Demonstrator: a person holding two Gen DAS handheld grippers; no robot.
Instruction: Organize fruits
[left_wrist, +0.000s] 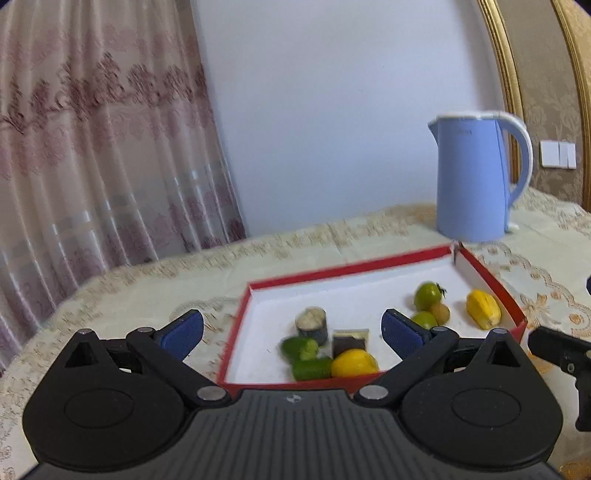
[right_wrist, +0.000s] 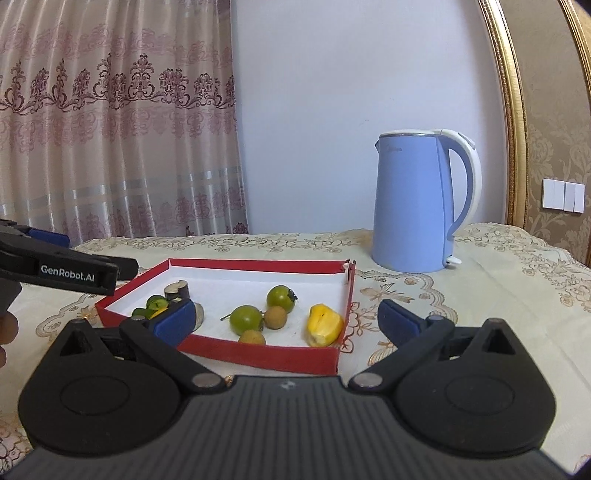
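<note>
The yellow starfruit piece (right_wrist: 324, 325) stands tilted, long axis leaning toward the tray's (right_wrist: 280, 356) right wall.

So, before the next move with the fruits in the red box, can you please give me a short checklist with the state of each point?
1. Left gripper open, nothing between its fingers: ok.
2. Right gripper open and empty: ok.
3. Fruits inside the red box, such as the green tomato: ok.
4. Blue kettle upright, apart from the box: ok.
5. Which fruit goes next: cannot tell.
</note>
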